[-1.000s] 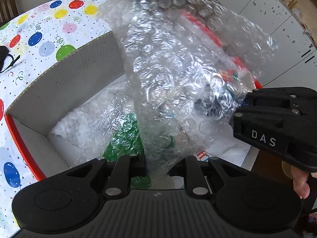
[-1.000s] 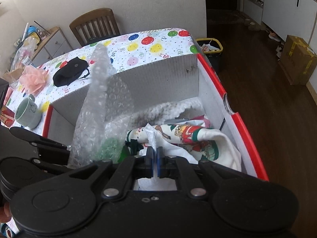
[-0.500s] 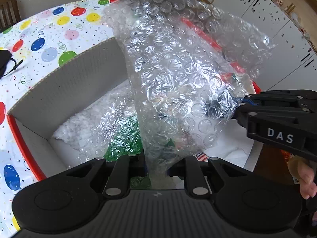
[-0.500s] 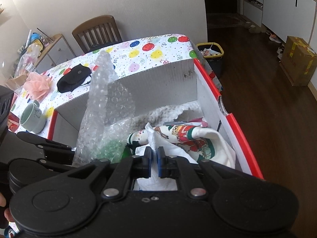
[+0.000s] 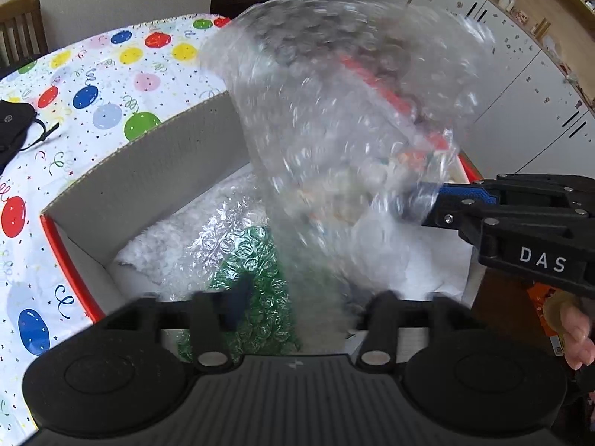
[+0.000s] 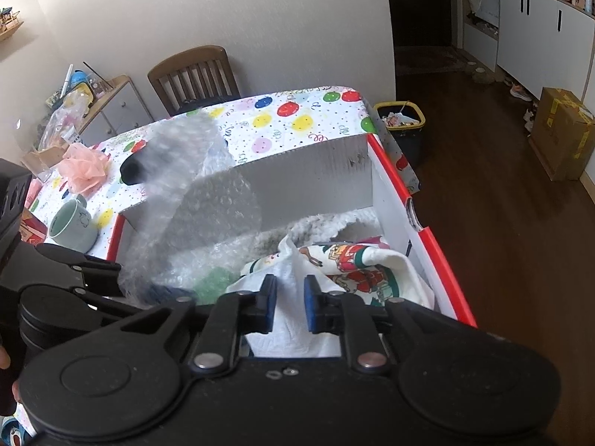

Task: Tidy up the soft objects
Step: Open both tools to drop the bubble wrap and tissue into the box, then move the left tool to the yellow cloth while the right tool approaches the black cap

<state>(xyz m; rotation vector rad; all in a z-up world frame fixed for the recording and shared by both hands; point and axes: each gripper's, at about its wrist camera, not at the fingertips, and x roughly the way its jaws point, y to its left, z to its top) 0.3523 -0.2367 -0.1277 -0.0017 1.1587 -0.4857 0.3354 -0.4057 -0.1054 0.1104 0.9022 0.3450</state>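
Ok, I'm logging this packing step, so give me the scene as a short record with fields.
box: open, red-edged, on the table
in box: fleece, green wrap, printed cloth, white cloth
bubble wrap: sheet standing up over the box, blurred
left tongs: open, jaws just been opening, bubble wrap between them
right tongs: open, jaws just been opening, white cloth between them
beside box: mug, pink puff

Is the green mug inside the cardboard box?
No, the green mug stands on the balloon tablecloth, outside the cardboard box.
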